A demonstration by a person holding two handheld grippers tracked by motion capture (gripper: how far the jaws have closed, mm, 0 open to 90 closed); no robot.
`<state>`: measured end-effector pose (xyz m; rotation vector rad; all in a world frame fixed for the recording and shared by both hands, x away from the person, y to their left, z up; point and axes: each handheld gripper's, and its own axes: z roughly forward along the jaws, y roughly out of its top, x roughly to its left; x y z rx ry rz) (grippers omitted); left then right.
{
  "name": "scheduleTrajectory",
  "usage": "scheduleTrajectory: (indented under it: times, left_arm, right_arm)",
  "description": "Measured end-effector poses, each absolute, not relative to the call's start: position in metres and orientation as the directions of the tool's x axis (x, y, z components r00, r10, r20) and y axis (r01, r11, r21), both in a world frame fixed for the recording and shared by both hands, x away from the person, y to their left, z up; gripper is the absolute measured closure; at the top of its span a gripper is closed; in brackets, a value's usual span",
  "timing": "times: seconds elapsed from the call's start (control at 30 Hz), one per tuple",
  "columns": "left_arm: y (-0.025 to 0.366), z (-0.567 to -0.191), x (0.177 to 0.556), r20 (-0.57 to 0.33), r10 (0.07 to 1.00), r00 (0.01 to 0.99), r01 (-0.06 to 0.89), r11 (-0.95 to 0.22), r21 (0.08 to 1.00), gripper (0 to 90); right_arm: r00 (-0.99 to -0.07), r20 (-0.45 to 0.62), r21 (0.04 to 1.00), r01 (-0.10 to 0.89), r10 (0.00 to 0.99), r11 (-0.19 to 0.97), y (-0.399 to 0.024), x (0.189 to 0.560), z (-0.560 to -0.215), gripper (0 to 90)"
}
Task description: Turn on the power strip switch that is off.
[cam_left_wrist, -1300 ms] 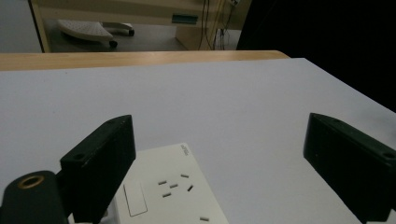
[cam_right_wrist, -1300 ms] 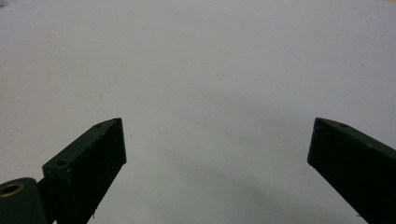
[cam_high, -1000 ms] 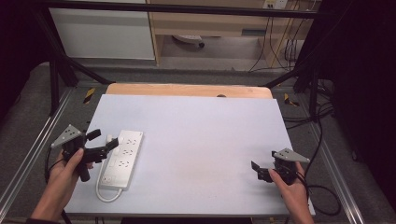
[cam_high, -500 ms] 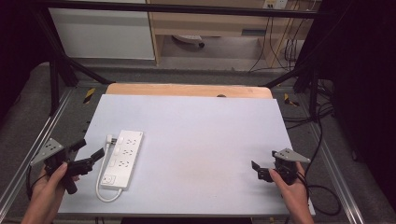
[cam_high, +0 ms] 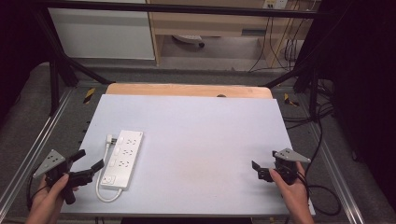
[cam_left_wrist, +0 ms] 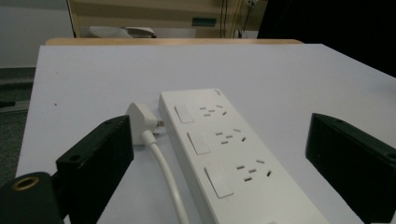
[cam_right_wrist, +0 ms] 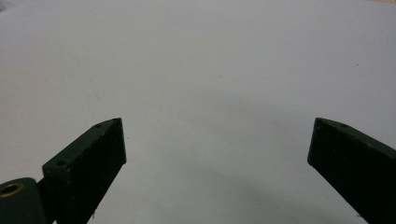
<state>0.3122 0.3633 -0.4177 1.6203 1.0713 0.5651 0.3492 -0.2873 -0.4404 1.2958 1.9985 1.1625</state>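
Note:
A white power strip [cam_high: 123,158] with three sockets lies flat on the left part of the pale tabletop [cam_high: 201,130]. Its white cable [cam_high: 105,193] loops round its near end and runs up its left side to the plug [cam_high: 109,139], which lies on the table. My left gripper [cam_high: 91,159] is open at the near left corner, just left of the strip and not touching it. In the left gripper view the strip [cam_left_wrist: 233,158], plug [cam_left_wrist: 142,116] and cable [cam_left_wrist: 166,177] lie ahead of the open left gripper [cam_left_wrist: 219,140]. My right gripper [cam_high: 258,170] is open over bare table near the right front, and the right gripper view shows its jaws [cam_right_wrist: 217,135] wide apart.
A wooden board edge [cam_high: 187,90] runs along the table's far side. Metal rails [cam_high: 42,135] flank the table, and black cables [cam_high: 322,140] hang off the right. Bare tabletop spreads between the strip and my right gripper.
My left gripper has drawn back from beside the power strip toward the near left corner. The right gripper and the strip have stayed still.

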Motion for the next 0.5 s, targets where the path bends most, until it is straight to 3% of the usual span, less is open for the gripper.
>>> scheduleTrajectory:
  times: [0.5]
  left_arm:
    - [0.354, -0.438, 0.306, -0.163, 0.857, 0.488, 0.421, -0.068, 0.905, 7.6]
  right_arm:
    - [-0.387, 0.013, 0.800, 0.557, 0.922, 0.223, -0.289, 0.356, -0.451, 3.9]
